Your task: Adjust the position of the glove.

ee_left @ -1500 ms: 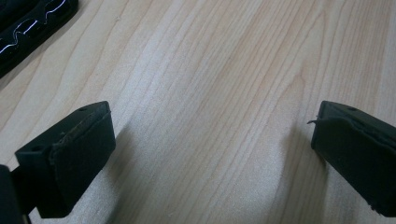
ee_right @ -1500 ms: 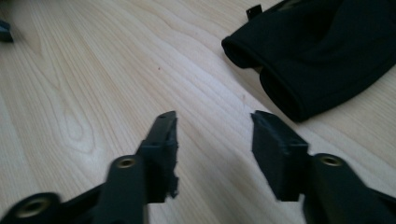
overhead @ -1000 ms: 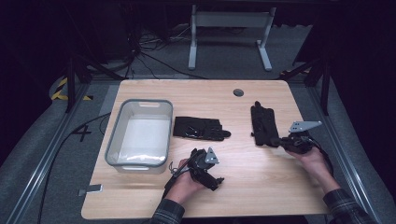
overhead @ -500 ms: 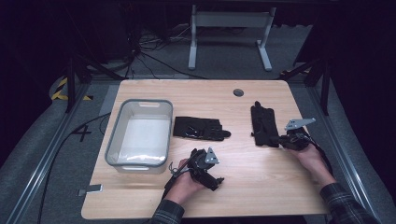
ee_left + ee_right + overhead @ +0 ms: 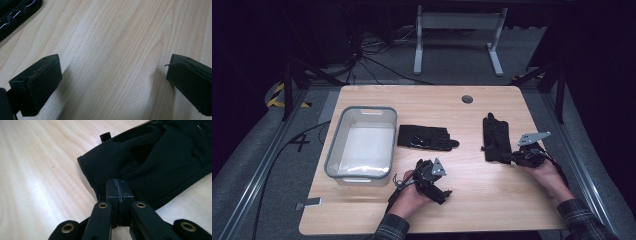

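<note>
A person is working at a pale wooden worktop (image 5: 492, 195), a handheld gripper in each hand. Nearest, low in the high view, the left gripper (image 5: 438, 189) is resting over bare wood, its jaws standing wide apart with nothing between them, as the left gripper view confirms (image 5: 112, 75). To the right, the right gripper (image 5: 515, 158) is sitting at the cuff end of a black glove (image 5: 496, 139); in the right gripper view its jaws (image 5: 119, 192) are pressed together, seemingly pinching the hem of that glove (image 5: 155, 167), though I cannot tell for sure how much fabric is caught. This glove is lying flat at the right of the worktop, fingers pointing away from the person. Farther in, a second black glove (image 5: 427, 137) is lying flat near the middle, just beside a clear plastic bin (image 5: 334, 145) at the left. Beyond, a small round grommet (image 5: 467, 99) is sitting near the far edge. To do this pickup well, I judge the grip should take both layers of the cuff, then lift slowly so the limp fabric is not slipping free.
</note>
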Available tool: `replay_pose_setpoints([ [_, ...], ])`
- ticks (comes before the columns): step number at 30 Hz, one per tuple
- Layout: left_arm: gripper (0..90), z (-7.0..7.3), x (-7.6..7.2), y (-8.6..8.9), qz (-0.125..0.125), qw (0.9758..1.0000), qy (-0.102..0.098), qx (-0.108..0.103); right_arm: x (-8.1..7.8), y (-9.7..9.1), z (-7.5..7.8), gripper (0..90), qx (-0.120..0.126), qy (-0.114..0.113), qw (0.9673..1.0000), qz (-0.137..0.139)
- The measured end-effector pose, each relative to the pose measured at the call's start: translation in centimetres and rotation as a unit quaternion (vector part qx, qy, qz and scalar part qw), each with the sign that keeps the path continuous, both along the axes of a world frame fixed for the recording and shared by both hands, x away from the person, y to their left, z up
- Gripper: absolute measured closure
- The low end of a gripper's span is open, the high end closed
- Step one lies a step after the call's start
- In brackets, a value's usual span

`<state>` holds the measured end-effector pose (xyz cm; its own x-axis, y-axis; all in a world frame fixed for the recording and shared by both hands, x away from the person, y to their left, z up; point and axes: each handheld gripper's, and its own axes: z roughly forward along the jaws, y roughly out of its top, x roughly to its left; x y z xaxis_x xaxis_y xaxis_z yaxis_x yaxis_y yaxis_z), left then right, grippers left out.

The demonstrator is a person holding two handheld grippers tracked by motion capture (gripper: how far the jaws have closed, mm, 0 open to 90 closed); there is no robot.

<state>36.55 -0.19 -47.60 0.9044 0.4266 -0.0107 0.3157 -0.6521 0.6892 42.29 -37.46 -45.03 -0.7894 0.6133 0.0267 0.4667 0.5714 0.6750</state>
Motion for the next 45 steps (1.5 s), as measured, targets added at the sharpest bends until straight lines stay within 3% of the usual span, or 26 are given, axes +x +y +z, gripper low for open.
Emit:
replay_pose_setpoints([
  [17,0.3,0.0,0.0,0.0,0.0,1.0,0.0,0.0,-5.3,1.1,0.0,90.0,-0.002,0.024,0.9972,0.071],
  [30,0.3,0.0,0.0,0.0,0.001,1.0,0.0,0.0,-8.6,1.4,0.1,90.0,-0.003,0.029,0.9952,0.093],
  [37,0.3,0.0,0.0,0.0,0.001,1.0,0.0,0.0,-7.7,0.9,1.5,90.0,0.022,0.002,0.9967,0.078],
  [45,0.2,0.0,0.0,0.0,0.001,1.0,0.001,0.0,-4.0,1.5,2.6,90.0,0.033,-0.029,0.9981,0.044],
])
